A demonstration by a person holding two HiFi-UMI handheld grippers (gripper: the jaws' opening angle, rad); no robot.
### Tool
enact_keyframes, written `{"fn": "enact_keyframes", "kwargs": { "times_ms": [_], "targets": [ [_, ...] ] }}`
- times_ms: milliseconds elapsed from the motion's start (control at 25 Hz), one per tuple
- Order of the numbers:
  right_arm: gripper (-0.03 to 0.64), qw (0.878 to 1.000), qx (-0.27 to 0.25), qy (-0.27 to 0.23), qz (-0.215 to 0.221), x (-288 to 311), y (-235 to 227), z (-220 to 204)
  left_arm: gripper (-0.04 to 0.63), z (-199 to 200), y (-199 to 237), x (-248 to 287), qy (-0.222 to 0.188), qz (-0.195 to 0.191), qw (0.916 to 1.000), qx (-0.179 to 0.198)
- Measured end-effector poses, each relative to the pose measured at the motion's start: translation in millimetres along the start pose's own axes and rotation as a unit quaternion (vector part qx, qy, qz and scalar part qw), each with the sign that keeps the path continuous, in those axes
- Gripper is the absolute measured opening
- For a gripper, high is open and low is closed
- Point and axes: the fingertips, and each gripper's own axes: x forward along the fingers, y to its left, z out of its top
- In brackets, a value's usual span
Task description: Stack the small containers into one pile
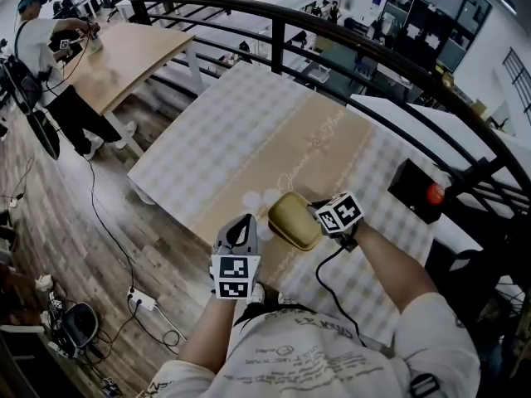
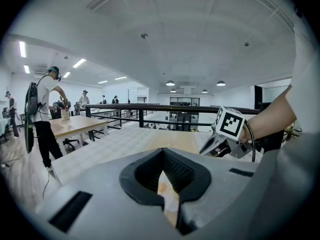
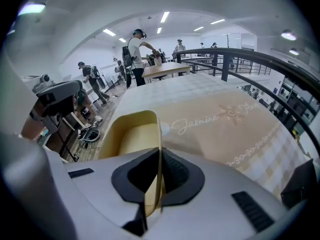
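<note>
My right gripper is clamped narrow on the thin side wall of a yellow plastic container. One jaw is inside the tub and one outside, so it hangs from its rim with the open mouth facing away from me. I judge a wall pinch is the only hold that leaves the base free to drop into another tub.

From the head view, the container sits at nine o'clock from that gripper, low over the desk near its front edge. My left gripper has its jaws drawn together on nothing, with only cloth showing through the slit. It waits at seven o'clock of the container, probably kept clear.

At eleven o'clock of the container lie two pale round shapes, too faint to name.
</note>
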Motion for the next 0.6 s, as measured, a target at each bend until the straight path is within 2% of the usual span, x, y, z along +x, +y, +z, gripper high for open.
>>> {"fn": "enact_keyframes", "kwargs": {
  "times_ms": [280,600],
  "targets": [
    [0.011,0.999,-0.036,0.033,0.020,12.4,3.7,-13.4,0.006,-0.8,2.4,-7.4,-0.001,0.005,0.9999,-0.016],
    [0.011,0.996,-0.063,0.061,0.028,24.8,3.8,-17.9,0.006,-5.3,4.7,-15.0,0.003,0.016,0.9998,-0.012]
  ]
}}
